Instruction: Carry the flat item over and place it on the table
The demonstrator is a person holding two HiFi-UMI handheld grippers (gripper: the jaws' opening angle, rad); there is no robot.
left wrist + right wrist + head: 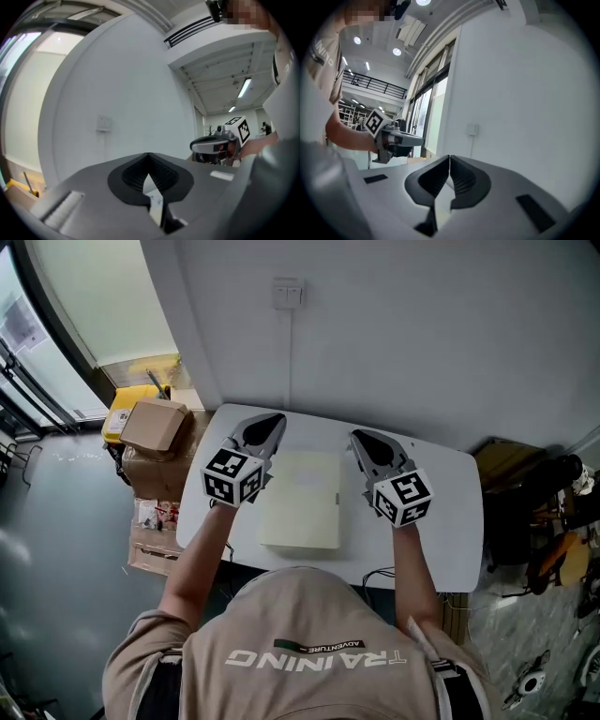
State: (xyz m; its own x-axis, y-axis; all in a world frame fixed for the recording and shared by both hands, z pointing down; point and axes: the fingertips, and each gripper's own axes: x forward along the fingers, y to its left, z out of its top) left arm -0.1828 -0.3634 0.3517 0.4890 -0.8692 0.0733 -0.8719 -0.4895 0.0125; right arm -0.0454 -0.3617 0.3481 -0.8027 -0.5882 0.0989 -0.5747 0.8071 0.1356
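The left gripper (274,420) and right gripper (358,437), jaws clenched on nothing, flank the flat item (300,501) lying on the desk (445,512). A careless nudge could slide it off the near edge.

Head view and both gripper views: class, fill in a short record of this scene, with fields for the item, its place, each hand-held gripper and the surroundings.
item: flat item, pale cream, rectangular
place: lying flat at the white table; resting or just lifted, cannot tell
left hand-held gripper: jaws shut, a pale sliver of the flat item's left edge between them
right hand-held gripper: jaws shut on the right edge likewise
beside the table: cardboard boxes, at the person's left
wall behind: switch plate
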